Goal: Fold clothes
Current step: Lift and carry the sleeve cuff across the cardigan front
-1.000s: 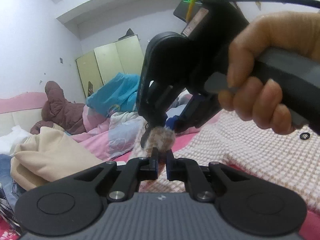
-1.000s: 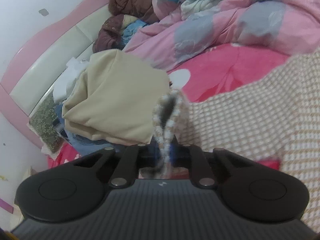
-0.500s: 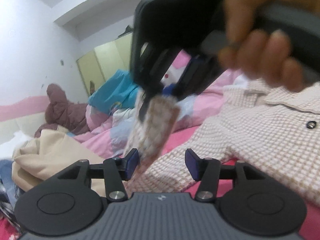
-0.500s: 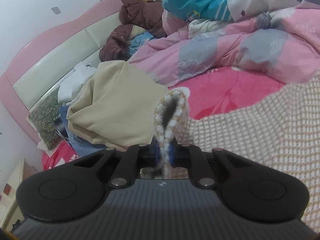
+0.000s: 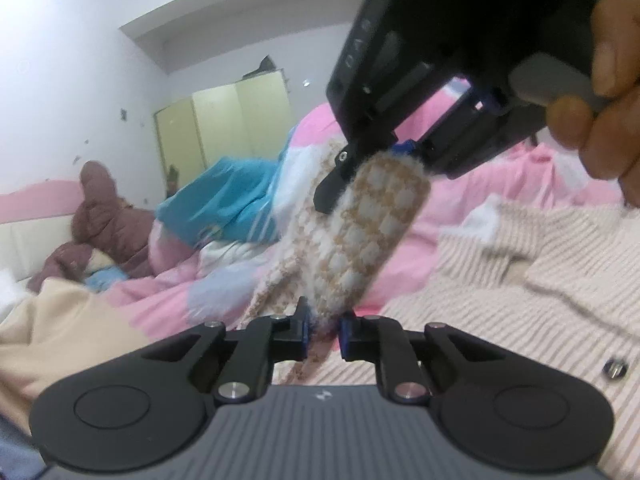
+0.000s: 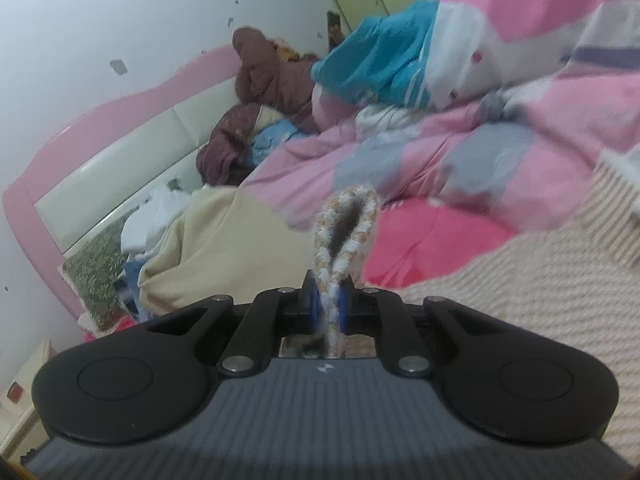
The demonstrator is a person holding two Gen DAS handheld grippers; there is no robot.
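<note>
A: While the checked sleeve [image 5: 372, 236] hangs above the cardigan body [image 5: 520, 280], who holds it?

B: Right gripper [image 6: 329, 305] pinches its cuff; left gripper [image 5: 323, 326] closes lower, seemingly to stretch it.

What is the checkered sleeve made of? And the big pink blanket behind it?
The checkered sleeve looks like thick fuzzy knit, maybe wool or acrylic: its edges show loose, hairy fibres and raised squares. The pink blanket seems to be smooth, matte woven cloth, probably cotton or polyester, with soft puffy folds; the blur leaves it uncertain.
</note>
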